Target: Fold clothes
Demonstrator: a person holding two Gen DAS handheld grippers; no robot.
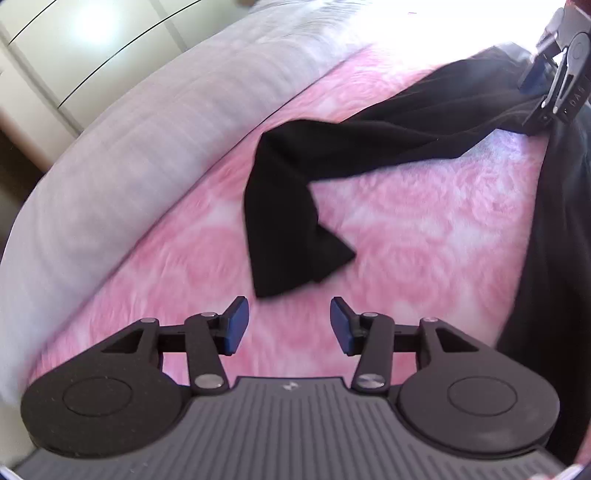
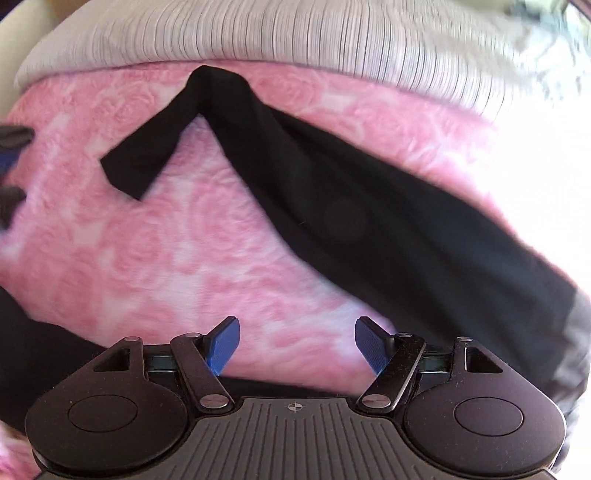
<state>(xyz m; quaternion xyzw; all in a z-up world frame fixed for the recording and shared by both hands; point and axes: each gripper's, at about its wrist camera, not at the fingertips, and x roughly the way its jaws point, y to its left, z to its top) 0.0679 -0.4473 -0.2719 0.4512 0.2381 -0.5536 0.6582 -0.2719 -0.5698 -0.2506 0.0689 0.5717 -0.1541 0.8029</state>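
A black garment (image 1: 295,192) lies on a pink rose-patterned blanket (image 1: 424,240). One long sleeve is bent back on itself, its cuff end (image 1: 295,273) pointing toward my left gripper (image 1: 289,325), which is open and empty just short of it. In the right wrist view the same sleeve (image 2: 207,110) bends at the far edge and the black body (image 2: 388,229) runs right. My right gripper (image 2: 296,345) is open and empty above the blanket. It also shows in the left wrist view (image 1: 550,74) at the top right, over the garment.
A grey striped sheet (image 1: 122,155) borders the blanket on the far side (image 2: 295,33). White drawers (image 1: 85,48) stand beyond the bed. More dark fabric (image 1: 554,258) lies along the right edge. The left gripper's fingers (image 2: 11,162) show at the left edge.
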